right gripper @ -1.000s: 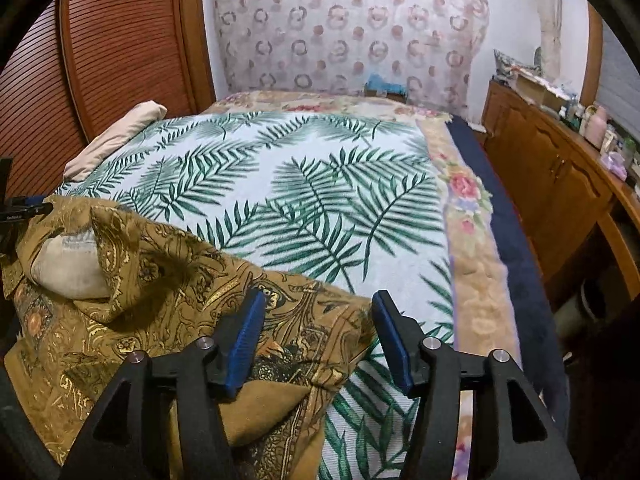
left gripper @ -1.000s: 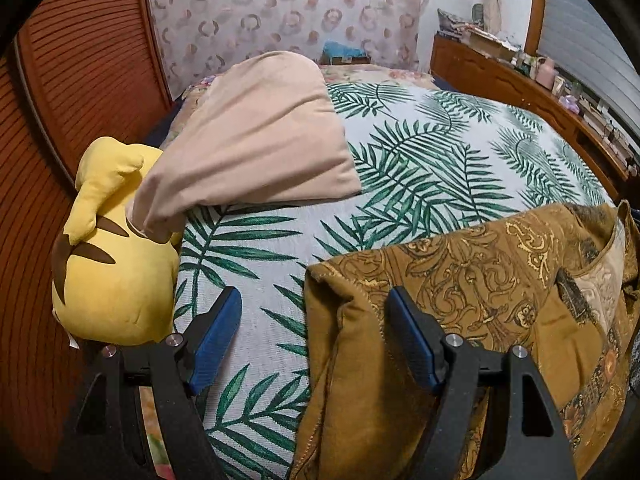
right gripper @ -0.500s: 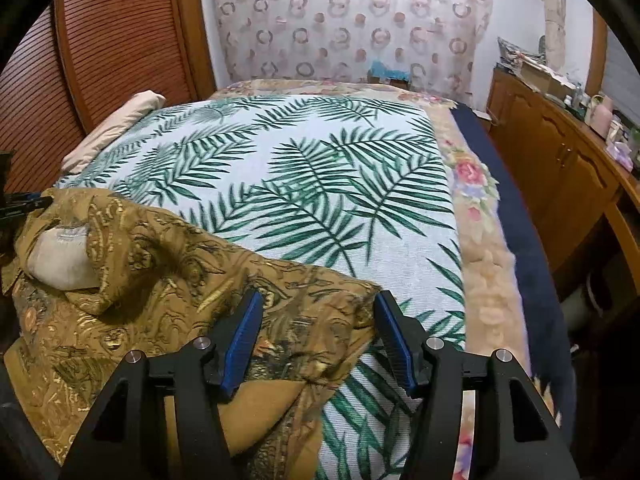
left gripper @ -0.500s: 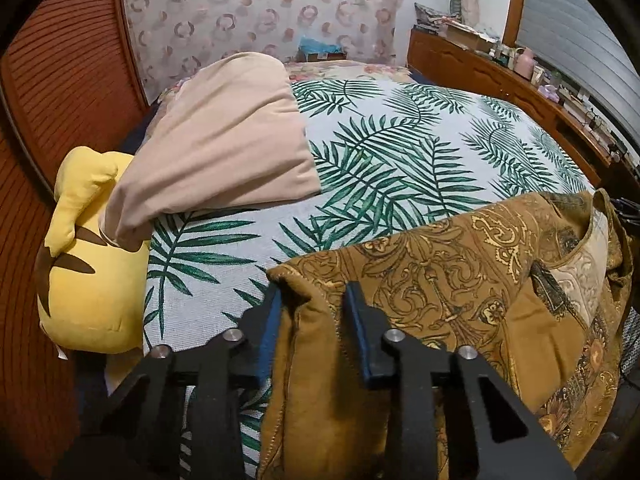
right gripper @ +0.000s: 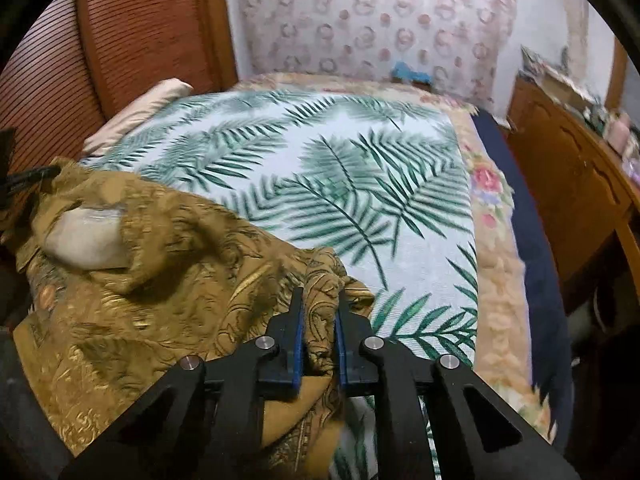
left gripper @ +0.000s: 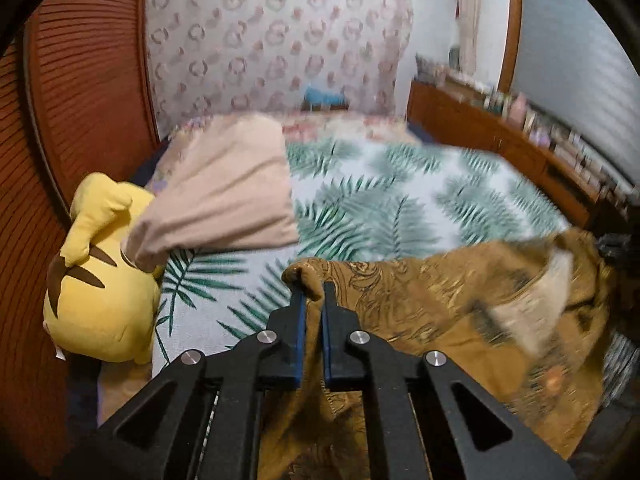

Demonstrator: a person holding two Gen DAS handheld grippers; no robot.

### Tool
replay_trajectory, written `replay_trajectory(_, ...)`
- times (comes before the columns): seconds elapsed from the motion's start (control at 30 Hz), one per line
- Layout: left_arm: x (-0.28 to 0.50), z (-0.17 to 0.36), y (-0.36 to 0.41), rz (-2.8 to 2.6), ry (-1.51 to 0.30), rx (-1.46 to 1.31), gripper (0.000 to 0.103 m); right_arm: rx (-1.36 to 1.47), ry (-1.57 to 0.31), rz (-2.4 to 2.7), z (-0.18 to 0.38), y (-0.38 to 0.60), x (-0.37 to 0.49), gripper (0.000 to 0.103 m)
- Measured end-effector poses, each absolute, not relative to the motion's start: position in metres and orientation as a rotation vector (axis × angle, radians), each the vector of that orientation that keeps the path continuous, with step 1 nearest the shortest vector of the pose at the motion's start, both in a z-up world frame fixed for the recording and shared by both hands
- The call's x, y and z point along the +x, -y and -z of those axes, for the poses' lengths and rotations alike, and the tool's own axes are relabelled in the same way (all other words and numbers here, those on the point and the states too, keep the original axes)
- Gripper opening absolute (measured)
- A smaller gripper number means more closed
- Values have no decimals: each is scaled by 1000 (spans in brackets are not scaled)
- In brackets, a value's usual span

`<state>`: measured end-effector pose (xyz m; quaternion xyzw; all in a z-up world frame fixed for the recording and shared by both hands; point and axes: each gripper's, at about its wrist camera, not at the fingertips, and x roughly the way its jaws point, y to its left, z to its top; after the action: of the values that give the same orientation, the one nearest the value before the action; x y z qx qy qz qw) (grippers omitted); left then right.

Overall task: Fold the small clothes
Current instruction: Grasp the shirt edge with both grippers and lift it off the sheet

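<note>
**Desk:** What am I looking at on the bed?

**Operator:** A bedroom, mid-fold. I have the brown patterned garment (left gripper: 440,300) lying crumpled at the near edge of the palm-leaf bedspread (left gripper: 400,200). My left gripper (left gripper: 313,304) is pinched tight on a thin fold at the garment's left corner. My right gripper (right gripper: 320,312) is closing on a thicker bunch at the right corner (right gripper: 324,280), cloth already pressed between its pads.

**Desk:** What worries you?

**Operator:** The left hold, I judge. Only a narrow lip of fabric sits above the pads, so a sharp pull could slip it free and drop that side. The right bunch looks like several layers; I may lift a wad instead of one clean edge, and the fold would come out crooked.

**Desk:** Anything nearby in the way?

**Operator:** A yellow plush toy (left gripper: 100,300) and a beige pillow (left gripper: 224,188) sit to the left, apart from the garment. A wide swing of that corner could brush them, I think.
</note>
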<state>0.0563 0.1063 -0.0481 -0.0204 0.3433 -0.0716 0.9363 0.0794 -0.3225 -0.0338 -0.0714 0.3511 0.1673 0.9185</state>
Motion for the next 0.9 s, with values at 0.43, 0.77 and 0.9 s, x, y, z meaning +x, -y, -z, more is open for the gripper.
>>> replay_trajectory(0.43,-16,-118,-95,295,-346,-63,6,-78,-297,-438,-134,313,-32,8)
replay_trajectory(0.77,-61,-230,-100,265,-154,9,6,-113,-117,-438,-240,320,-98,8)
replay_trajectory(0.9,-62,-269,-104,227,-92,36,6,-143,-63,-401,-278,324,-119,8)
